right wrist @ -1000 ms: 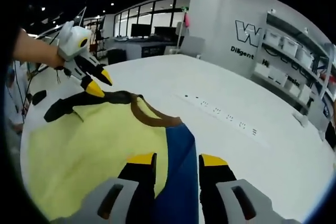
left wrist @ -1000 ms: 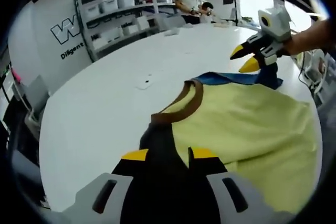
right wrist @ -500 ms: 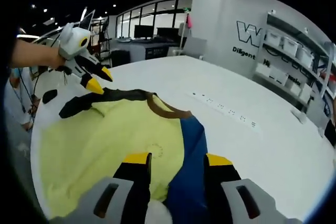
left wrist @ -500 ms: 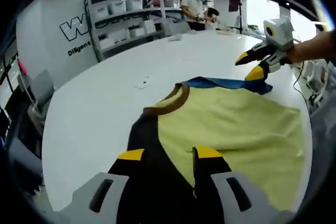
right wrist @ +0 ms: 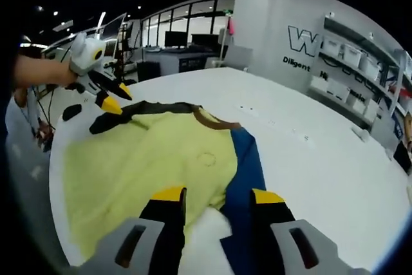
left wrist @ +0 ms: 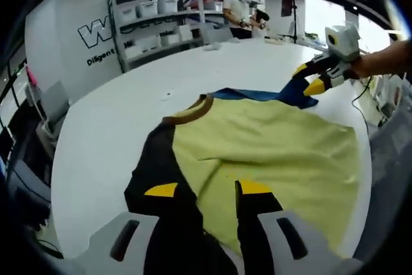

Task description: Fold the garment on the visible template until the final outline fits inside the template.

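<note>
Nearest the table's near edge, my left gripper (left wrist: 201, 189) has its fingers apart, straddling the dark sleeve (left wrist: 154, 165) of the garment (left wrist: 270, 143) without closing on it. My right gripper (right wrist: 212, 196) also has its fingers apart, over the blue sleeve (right wrist: 248, 165); seen across the cloth from the left gripper view it hangs at the blue sleeve's tip, and whether it touches the fabric I cannot tell

Garment: pale yellow body, brown collar (right wrist: 215, 120), one dark sleeve, one blue. It lies spread almost flat on the white table (left wrist: 129, 107), near one edge, with shallow wrinkles across the yellow panel and a faint round mark (right wrist: 207, 158) below the collar. I cannot make out a template outline on the table

Judgement: this is the laying-out step, with no fold made yet. Next move calls for both grippers to close on the sleeves or shoulders and carry them inward over the yellow body, evenly, so the outline narrows

Far side of the table: shelving with bins (left wrist: 154, 27) against a lettered wall, and a person (left wrist: 239, 6) standing at the far edge
</note>
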